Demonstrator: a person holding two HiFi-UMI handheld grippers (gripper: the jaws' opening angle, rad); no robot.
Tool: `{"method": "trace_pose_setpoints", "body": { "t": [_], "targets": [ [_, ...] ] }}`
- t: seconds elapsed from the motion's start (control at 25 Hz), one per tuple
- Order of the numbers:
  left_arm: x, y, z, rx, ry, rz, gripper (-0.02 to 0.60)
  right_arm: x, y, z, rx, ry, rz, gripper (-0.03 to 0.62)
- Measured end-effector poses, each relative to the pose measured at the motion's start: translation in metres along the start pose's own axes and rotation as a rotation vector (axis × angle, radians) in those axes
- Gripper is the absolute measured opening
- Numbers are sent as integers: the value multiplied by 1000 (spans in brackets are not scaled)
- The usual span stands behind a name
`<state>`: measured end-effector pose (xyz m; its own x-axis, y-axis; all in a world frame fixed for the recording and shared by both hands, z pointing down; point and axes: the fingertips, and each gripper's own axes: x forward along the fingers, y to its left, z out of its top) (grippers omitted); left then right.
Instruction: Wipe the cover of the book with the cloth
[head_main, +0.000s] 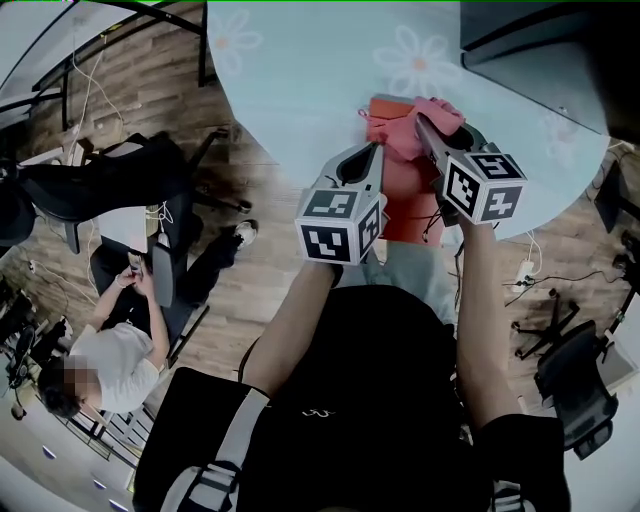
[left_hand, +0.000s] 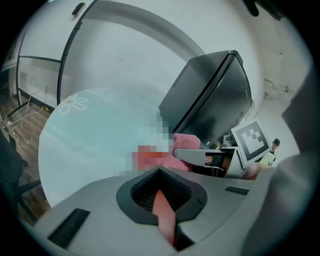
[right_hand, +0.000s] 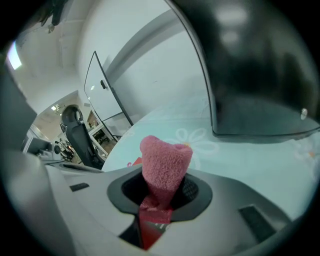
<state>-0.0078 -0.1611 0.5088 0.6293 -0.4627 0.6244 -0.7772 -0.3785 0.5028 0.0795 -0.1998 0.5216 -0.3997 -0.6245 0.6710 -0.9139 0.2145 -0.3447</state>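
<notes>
**A:** Head view, item one: book (head_main: 402, 200), red cover, flat on the round table (head_main: 290, 70), near its front edge. Condition?

**B:** The left gripper (head_main: 366, 160) steadies it at the left edge. Its own view shows a red strip nipped between closed jaws, judged to be the cover's edge.

**A:** Item two: cloth (head_main: 438, 115).

**B:** Pink, bunched. The right gripper (head_main: 420, 125) has its jaws clamped on it, with a tuft standing above them. It sits at the book's far end. Whether it presses on the cover cannot be told.

**A:** Progress?

**B:** Judged under way. Book secured, cloth in hand and at the cover. The cover shows no mark of what is already wiped, and the long near stretch looks left to do.

**A:** Surroundings and obstructions?

**B:** A black case (head_main: 530, 45) is on the table near the far right, close enough to cramp a wide stroke. An office chair (head_main: 150, 165) and a seated person (head_main: 110, 350) are on the floor to the left, well apart.
</notes>
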Motion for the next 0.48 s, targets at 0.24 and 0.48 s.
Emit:
{"method": "trace_pose_setpoints", "body": {
  "t": [0.24, 0.48],
  "targets": [
    [2, -10, -2, 21, 9, -26, 14, -12, -18, -5, 24, -14, -40, 106],
    [3, -19, -5, 44, 21, -48, 14, -25, -35, -8, 51, -31, -82, 106]
  ]
}}
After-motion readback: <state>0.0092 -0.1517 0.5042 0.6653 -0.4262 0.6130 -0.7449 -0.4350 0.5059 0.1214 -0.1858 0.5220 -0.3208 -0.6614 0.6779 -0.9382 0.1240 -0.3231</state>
